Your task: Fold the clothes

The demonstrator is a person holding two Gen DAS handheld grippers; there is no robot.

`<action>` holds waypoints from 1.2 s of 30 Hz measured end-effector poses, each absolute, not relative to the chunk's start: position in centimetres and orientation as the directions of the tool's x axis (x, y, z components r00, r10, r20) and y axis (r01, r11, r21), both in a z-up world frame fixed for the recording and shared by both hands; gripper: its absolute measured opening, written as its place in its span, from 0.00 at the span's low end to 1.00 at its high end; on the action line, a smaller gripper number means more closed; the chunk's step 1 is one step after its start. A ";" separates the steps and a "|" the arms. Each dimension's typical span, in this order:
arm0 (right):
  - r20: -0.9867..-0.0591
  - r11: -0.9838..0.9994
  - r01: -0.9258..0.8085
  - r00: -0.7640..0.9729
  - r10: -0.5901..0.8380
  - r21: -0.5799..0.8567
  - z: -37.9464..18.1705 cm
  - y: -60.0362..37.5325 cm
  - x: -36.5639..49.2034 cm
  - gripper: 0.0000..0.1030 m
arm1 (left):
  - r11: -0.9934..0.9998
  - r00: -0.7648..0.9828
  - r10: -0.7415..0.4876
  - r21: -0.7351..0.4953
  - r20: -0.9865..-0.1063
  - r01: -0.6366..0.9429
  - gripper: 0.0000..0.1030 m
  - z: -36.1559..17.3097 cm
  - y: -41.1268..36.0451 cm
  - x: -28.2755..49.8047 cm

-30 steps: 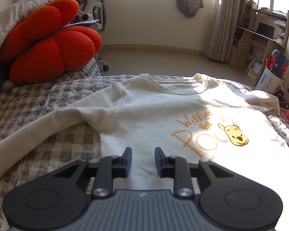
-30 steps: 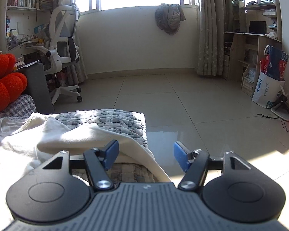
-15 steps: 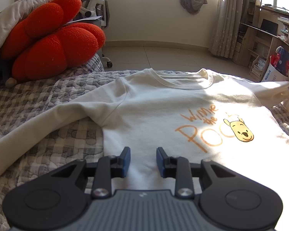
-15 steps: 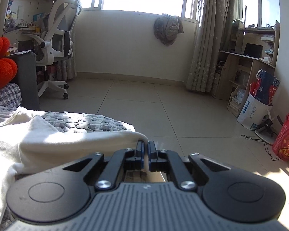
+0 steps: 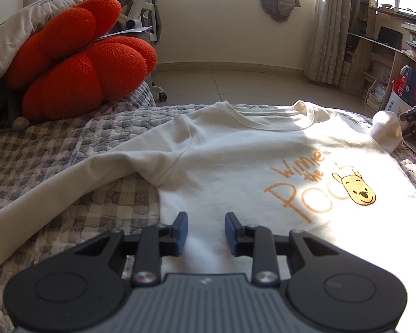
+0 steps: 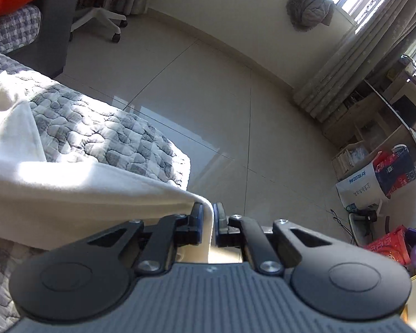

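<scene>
A cream sweatshirt with an orange "Winnie the Pooh" print lies face up on the grey checked bed cover. Its left sleeve stretches out to the left. My left gripper is open and empty, low over the sweatshirt's lower part. My right gripper is shut on the right sleeve and holds its end lifted above the bed's corner. The lifted sleeve end also shows at the right edge of the left wrist view.
An orange flower cushion and a grey pillow lie at the bed's far left. Beyond the bed corner is tiled floor, with an office chair, shelves and bags at the right.
My right gripper closed on the sleeve end, then lifted and tilted with it. My left gripper stayed open and moved slightly over the sweatshirt.
</scene>
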State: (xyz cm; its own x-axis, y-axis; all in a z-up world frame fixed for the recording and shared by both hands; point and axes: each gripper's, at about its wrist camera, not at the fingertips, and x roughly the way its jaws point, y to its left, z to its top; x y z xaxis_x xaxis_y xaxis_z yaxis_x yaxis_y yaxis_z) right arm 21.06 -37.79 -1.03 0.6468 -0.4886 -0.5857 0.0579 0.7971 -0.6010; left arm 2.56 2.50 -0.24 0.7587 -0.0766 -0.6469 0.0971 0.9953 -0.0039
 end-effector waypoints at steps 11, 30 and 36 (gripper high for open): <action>-0.586 0.980 0.183 0.787 -0.192 -0.076 -3.7 -44.1 9.8 0.22 | 0.995 0.759 -0.090 -0.019 -0.645 0.102 0.29 0.0 2.5 2.3; -0.545 0.982 -0.190 0.823 0.158 -0.003 -3.1 -43.4 12.8 0.04 | 0.991 0.766 -0.090 0.020 -0.637 0.134 0.32 -0.7 1.7 2.1; -0.644 0.882 -0.429 0.734 0.213 -0.197 3.9 -42.0 9.7 0.04 | 0.991 0.764 -0.088 0.024 -0.640 0.135 0.32 -0.7 1.6 2.1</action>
State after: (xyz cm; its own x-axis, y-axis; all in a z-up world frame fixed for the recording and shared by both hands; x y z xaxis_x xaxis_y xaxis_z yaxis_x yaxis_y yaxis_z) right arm 9.70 -42.04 3.88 0.7344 0.2132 -0.6443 -0.4287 0.8817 -0.1969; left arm 2.08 1.63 -0.69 0.7637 -0.0882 -0.6396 0.1346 0.9906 0.0242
